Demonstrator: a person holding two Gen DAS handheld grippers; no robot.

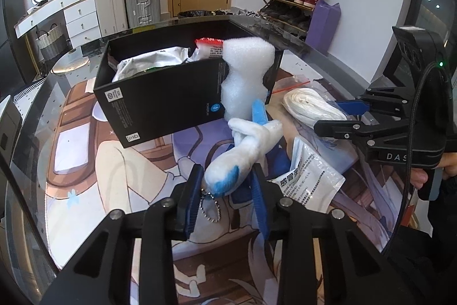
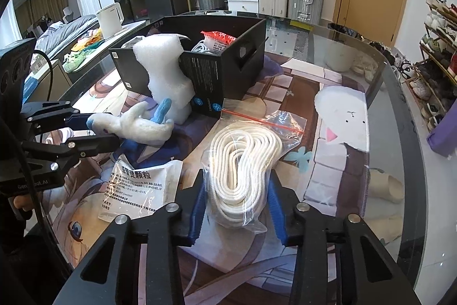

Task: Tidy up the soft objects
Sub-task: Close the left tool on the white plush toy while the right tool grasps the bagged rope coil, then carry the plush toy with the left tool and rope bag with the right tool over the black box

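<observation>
- The left gripper (image 1: 227,187) is pinching the blue-and-white plush toy (image 1: 242,150) by its lower end, jaws narrowed against its sides, lifting it in front of the black box (image 1: 160,102); judging by the task, this is so it can go in with the other soft things.
- The toy's ball chain (image 1: 210,205) is dangling between the jaws, and part of it is passing behind the left finger, so its clasp is hard to make out.
- The right gripper (image 2: 237,207) is closing around the near end of the bagged white rope (image 2: 242,165), on the near right of the box; the jaws are pressing into the bag's sides and appear to be holding it, though whether it is lifting off the table I cannot tell.
- The white printed sachet (image 2: 140,190) is lying flat nearer than the box, between the two grippers, waiting its turn.
- The white foam piece (image 1: 245,76) is leaning upright against the box's front corner, touching it, outside the box.
- Inside the box, a crumpled silver-white bag (image 1: 148,62) and a red-topped packet (image 1: 210,46) are showing above the rim; whatever lies under them is hidden by the walls.
</observation>
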